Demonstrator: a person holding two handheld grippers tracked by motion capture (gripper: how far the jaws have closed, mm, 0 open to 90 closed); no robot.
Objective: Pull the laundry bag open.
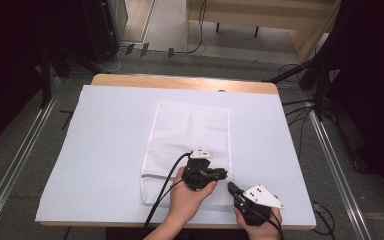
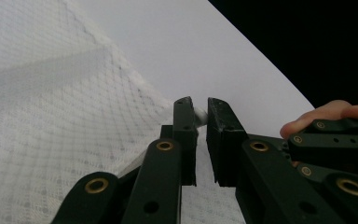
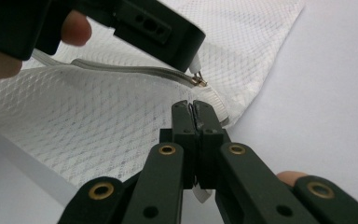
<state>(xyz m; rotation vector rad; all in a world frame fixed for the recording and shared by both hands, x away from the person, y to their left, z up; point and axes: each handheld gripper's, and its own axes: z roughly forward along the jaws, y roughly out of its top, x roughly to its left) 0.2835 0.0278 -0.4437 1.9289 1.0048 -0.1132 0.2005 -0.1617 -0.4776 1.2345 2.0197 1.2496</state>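
Now the left claw is gripping the white zipper pull at the mesh laundry bag near corner, zipper running toward nine o'clock; the right claw is clamping the bag's edge at five o'clock on the bench.

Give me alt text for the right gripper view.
The right gripper pinches the corner edge of a white mesh laundry bag between its shut black jaws. Just beyond, the left gripper holds the white pull at the end of the bag's grey zipper.
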